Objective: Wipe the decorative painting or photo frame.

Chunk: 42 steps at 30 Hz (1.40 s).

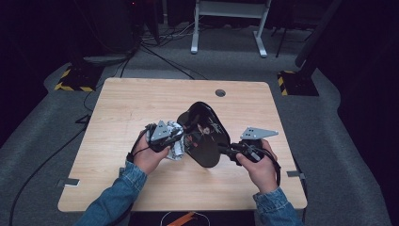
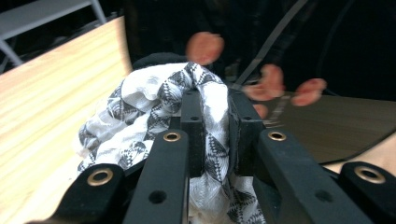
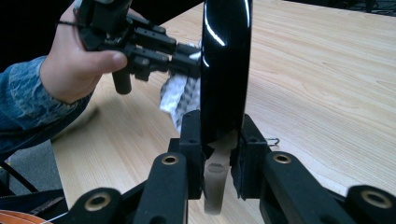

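Denim-sleeved forearms reach in over the table (image 1: 141, 94): the right gripper (image 3: 219, 140), jaws pinching the black glossy plate (image 3: 225, 65) by its rim, holds it upright, seemingly so the left gripper (image 2: 215, 121), jaws clamped on the patterned cloth (image 2: 140, 116), can wipe its face.

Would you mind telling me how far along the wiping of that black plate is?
Done: both grips are set. The right gripper is clamped on the rim of the black plate, holding it tilted up off the table. The left gripper is shut on the patterned cloth. In hand: the cloth is pressed against the plate's face. Left: how much has been wiped cannot be told; the plate has yet to be set down.
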### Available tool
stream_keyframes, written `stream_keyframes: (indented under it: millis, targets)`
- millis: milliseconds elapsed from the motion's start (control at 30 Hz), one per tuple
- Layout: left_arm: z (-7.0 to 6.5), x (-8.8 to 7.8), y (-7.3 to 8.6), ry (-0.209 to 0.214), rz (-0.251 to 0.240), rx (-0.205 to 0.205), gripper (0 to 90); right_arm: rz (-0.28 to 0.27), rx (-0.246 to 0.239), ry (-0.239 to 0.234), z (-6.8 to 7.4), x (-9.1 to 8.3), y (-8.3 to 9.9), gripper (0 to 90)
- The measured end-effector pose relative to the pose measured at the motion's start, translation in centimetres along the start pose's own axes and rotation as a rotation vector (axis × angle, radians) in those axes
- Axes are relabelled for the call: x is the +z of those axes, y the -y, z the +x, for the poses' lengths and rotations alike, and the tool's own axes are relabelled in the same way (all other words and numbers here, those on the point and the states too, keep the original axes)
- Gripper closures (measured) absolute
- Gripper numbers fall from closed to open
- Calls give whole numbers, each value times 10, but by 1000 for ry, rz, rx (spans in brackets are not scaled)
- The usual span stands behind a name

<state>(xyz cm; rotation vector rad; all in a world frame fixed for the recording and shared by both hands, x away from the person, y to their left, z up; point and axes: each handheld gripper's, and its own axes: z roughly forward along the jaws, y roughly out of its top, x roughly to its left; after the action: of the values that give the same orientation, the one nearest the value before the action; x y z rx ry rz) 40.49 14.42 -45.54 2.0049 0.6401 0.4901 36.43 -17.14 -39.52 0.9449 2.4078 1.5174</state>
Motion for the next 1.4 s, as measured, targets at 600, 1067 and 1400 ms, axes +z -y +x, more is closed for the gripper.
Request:
stream_keyframes:
  millis: [600, 1067, 1400]
  targets:
    - [-59, 12, -12, 151, -19, 108, 793, 1, 5, 1, -2, 1, -2, 782]
    - [-42, 10, -5, 121, -14, 97, 794, -2, 12, -7, -4, 0, -2, 780]
    - [-15, 5, 3, 36, 1, 44, 796, -1, 15, -13, -4, 1, -1, 774]
